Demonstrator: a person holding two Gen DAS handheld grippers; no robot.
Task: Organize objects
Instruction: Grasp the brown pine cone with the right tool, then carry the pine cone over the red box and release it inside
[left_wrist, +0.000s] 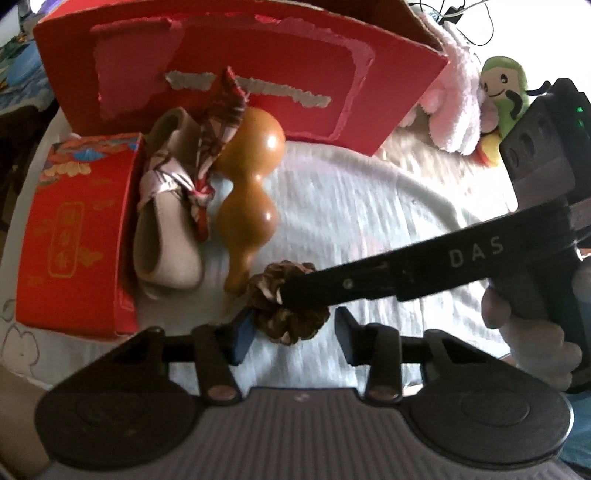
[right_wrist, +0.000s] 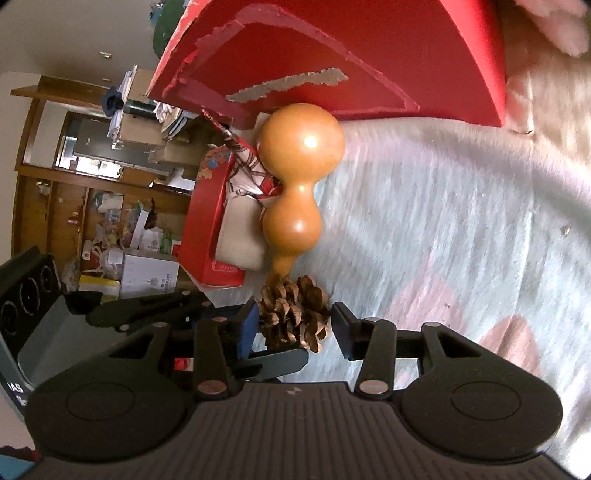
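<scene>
A brown pine cone (left_wrist: 286, 314) lies on the pale bedspread (left_wrist: 369, 206), at the stem end of an orange gourd (left_wrist: 251, 192). It also shows in the right wrist view (right_wrist: 295, 314), below the gourd (right_wrist: 299, 177). My left gripper (left_wrist: 291, 334) is open, its fingers standing either side of the cone. My right gripper (right_wrist: 295, 328) is open too, jaws either side of the cone; its black finger (left_wrist: 388, 277) reaches in from the right over the cone. A beige pouch with a patterned scarf (left_wrist: 173, 206) lies left of the gourd.
A large torn red box (left_wrist: 240, 74) stands behind the objects. A small red patterned box (left_wrist: 77, 229) lies at the left. A pink plush (left_wrist: 454, 107) and a green plush toy (left_wrist: 502, 92) sit at the back right. A cluttered shelf (right_wrist: 92, 184) shows beyond the bed.
</scene>
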